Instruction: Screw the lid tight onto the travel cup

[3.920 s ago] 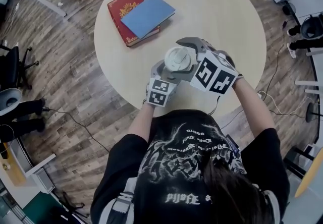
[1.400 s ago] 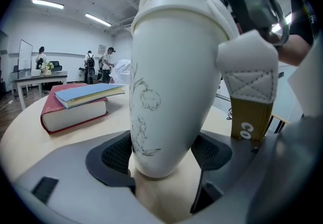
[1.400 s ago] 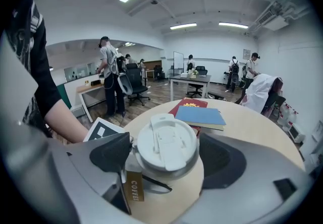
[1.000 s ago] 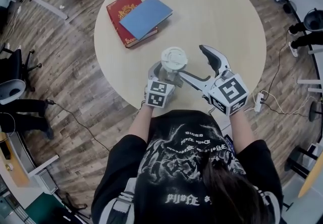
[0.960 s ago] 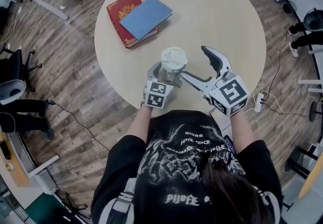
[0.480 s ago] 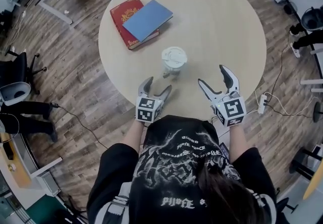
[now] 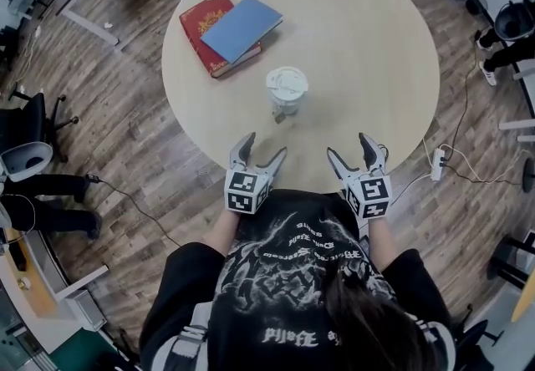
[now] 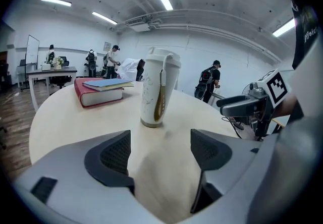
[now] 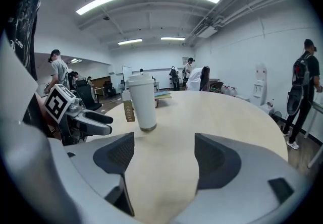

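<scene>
The white travel cup (image 7: pixel 287 95) stands upright near the middle of the round table (image 7: pixel 376 52), with its lid (image 7: pixel 287 83) on top and a brown tag hanging at its side. It also shows in the left gripper view as a tall cup (image 8: pixel 157 89), and in the right gripper view as the same cup (image 9: pixel 141 102). My left gripper (image 7: pixel 264 145) hovers open at the table's near edge, well short of the cup. My right gripper (image 7: pixel 349 144) is beside it at the near edge, jaws wide but closing, with nothing between them.
A red book with a blue book on it (image 7: pixel 230 31) lies at the table's far left. A power strip and cables (image 7: pixel 436 162) lie on the wooden floor to the right. Office chairs (image 7: pixel 25 156) stand at the left. People stand in the background of both gripper views.
My left gripper let go of the cup and both grippers drew back to the table's near edge. The cup stands alone, unmoved.
</scene>
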{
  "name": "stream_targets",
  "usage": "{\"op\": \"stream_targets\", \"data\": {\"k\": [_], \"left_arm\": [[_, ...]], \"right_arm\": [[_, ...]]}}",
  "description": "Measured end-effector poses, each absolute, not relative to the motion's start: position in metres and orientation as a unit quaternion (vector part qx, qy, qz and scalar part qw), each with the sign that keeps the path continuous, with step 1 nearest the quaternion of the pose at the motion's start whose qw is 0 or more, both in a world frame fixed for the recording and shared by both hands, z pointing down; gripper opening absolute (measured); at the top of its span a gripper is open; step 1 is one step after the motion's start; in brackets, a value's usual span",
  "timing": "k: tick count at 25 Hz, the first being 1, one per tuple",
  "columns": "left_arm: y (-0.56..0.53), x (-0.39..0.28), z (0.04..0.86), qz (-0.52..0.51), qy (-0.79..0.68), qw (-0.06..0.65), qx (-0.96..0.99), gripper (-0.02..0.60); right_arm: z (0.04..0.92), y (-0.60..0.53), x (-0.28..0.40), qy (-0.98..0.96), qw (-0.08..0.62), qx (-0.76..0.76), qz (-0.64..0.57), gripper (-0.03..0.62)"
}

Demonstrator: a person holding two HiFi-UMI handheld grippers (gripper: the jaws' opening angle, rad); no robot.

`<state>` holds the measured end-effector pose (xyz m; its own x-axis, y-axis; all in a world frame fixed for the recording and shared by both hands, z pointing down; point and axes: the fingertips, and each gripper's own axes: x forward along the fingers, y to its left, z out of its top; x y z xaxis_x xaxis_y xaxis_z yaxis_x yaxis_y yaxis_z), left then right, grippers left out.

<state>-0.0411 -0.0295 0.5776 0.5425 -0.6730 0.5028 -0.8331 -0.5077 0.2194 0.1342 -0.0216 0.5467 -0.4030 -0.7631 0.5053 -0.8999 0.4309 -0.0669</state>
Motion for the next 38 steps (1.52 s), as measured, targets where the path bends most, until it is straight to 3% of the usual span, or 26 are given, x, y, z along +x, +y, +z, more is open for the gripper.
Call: {"op": "stream_targets", "data": {"k": [4, 7, 8, 11, 15, 18, 38], "left_arm": [[-0.029, -0.040, 0.564, 0.170, -0.436, 0.208, 0.859, 0.380], [-0.031, -0.036, 0.553, 0.155, -0.433, 0.203, 0.864, 0.371], [-0.031, -0.036, 0.549, 0.150, -0.435, 0.201, 0.865, 0.337], [-0.031, -0.036, 0.540, 0.135, -0.444, 0.195, 0.864, 0.096], [-0.023, -0.033, 0.538, 0.131, -0.429, 0.204, 0.870, 0.036], [-0.021, -0.035, 0.536, 0.126, -0.428, 0.201, 0.872, 0.022], [-0.022, -0.044, 0.527, 0.109, -0.444, 0.194, 0.868, 0.021]], "right_arm": [[0.536, -0.022, 0.126, -0.825, 0.196, 0.507, 0.155, 0.348], [0.529, -0.024, 0.117, -0.829, 0.189, 0.507, 0.144, 0.260], [0.528, -0.024, 0.113, -0.832, 0.190, 0.502, 0.141, 0.220], [0.528, -0.022, 0.103, -0.839, 0.189, 0.491, 0.138, 0.140], [0.527, -0.019, 0.092, -0.843, 0.186, 0.485, 0.137, 0.050], [0.529, -0.015, 0.084, -0.845, 0.191, 0.482, 0.136, 0.008], [0.523, -0.004, 0.074, -0.834, 0.193, 0.497, 0.138, 0.005]]}}
